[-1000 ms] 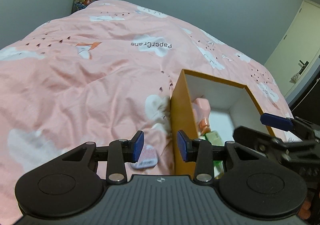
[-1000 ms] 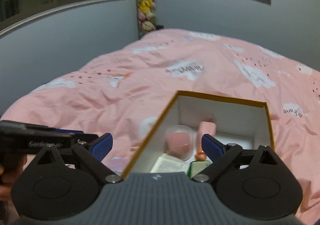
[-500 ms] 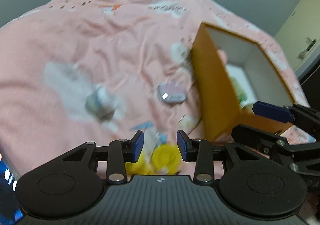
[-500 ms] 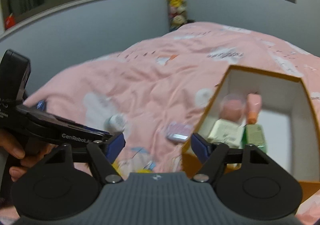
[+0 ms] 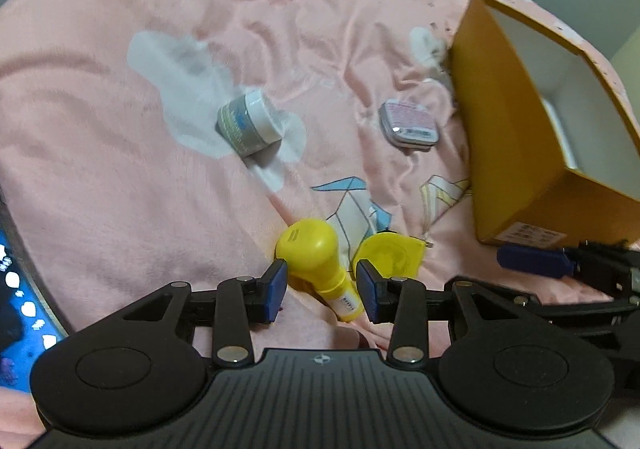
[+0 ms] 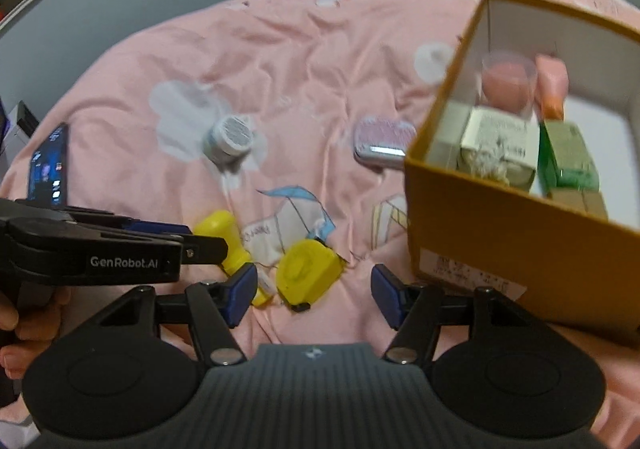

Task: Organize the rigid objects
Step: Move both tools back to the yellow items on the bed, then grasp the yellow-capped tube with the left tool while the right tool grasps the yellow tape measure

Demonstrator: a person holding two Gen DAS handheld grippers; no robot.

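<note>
Left gripper (image 5: 321,286) jaws were parted astride the yellow bottle (image 5: 316,257) on the bed (image 5: 120,177), at six o'clock; right gripper (image 6: 314,290) jaws spread, empty. Bottle could be squeezed out sideways on soft bedding.

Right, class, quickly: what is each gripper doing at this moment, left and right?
Left gripper: open, fingers either side of the yellow bottle, not clamped.
Right gripper: open, holding nothing, above the yellow tape measure.

Left tool (image 5: 322,285) agape; right tool (image 6: 314,291) wider.
</note>
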